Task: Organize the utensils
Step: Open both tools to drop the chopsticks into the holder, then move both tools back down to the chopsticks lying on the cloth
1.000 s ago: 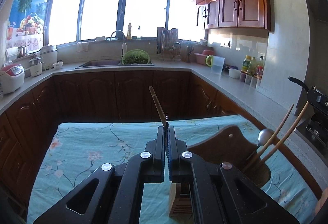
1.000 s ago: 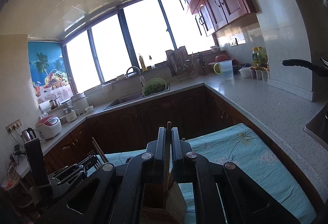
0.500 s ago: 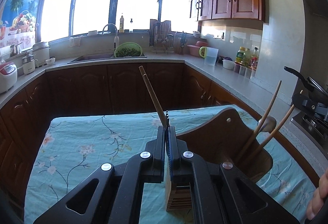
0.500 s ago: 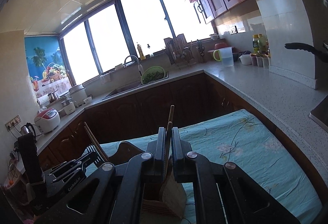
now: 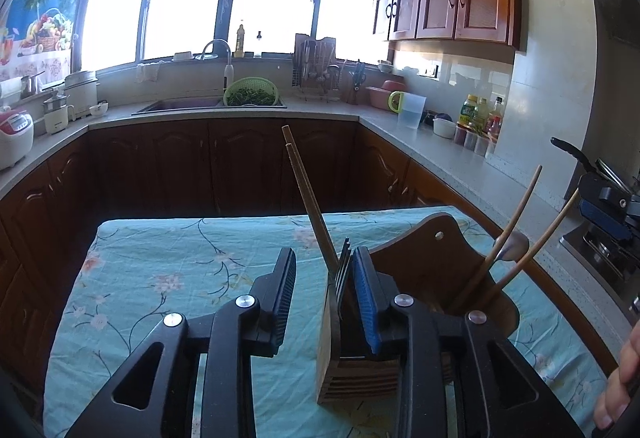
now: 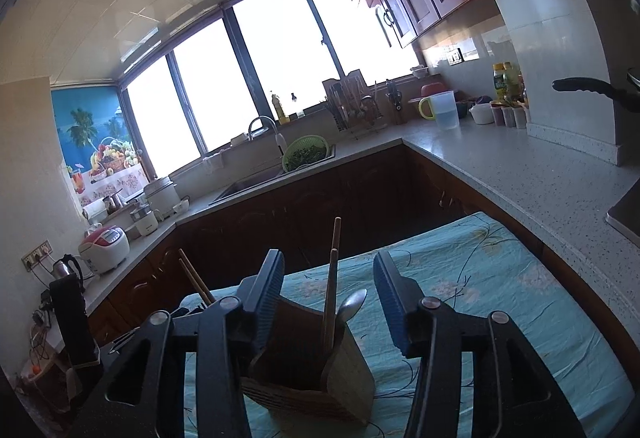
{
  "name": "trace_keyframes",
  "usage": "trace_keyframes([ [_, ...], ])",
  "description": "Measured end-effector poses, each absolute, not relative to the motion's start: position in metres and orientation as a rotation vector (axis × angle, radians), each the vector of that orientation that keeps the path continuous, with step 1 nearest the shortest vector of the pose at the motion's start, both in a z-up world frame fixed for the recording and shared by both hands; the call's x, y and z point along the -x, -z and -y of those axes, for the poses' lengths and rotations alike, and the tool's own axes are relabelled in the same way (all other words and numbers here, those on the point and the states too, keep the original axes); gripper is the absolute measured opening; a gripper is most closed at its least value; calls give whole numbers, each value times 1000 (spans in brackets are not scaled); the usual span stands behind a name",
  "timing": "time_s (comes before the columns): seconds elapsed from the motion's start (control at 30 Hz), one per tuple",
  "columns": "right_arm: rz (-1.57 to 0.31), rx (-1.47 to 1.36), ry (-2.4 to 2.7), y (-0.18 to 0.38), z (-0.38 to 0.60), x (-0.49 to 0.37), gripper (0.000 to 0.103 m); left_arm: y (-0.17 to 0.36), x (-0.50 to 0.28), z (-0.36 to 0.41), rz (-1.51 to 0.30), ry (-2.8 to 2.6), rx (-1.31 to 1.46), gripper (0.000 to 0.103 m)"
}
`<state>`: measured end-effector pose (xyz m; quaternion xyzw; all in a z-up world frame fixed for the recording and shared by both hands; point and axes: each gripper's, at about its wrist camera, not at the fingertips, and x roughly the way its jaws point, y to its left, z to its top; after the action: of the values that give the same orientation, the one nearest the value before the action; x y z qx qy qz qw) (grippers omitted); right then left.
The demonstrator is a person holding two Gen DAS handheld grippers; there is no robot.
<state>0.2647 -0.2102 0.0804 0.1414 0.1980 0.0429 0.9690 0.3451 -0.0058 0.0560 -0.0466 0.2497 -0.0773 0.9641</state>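
Drop-off step looks done: both claws have just been opening, left claw off the fork, right claw off the chopsticks, all standing in the wooden holder on the table. Next I'd back straight out

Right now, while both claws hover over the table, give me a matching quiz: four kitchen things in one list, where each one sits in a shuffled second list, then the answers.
Things:
1. fork
2. green colander
3. jug
4. rice cooker

Places:
A. on the counter next to the bottles
B. on the counter below the fruit poster
C. tines up in the wooden holder
D. at the sink, by the tap

Pairs: 1-C, 2-D, 3-A, 4-B
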Motion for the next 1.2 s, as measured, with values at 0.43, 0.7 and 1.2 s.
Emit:
trace_keyframes([
  [0.43, -342, -374, -92, -85, 232, -196, 98, -49, -280, -20, -524, 123, 184, 68],
  [0.7, -454, -374, -90, -53, 234, -156, 98, -34, -215, -31, -581, 134, 228, 74],
  [1.2, -579, -346, -56, -11, 236, -97, 97, -7, -158, -22, -714, 171, 211, 72],
])
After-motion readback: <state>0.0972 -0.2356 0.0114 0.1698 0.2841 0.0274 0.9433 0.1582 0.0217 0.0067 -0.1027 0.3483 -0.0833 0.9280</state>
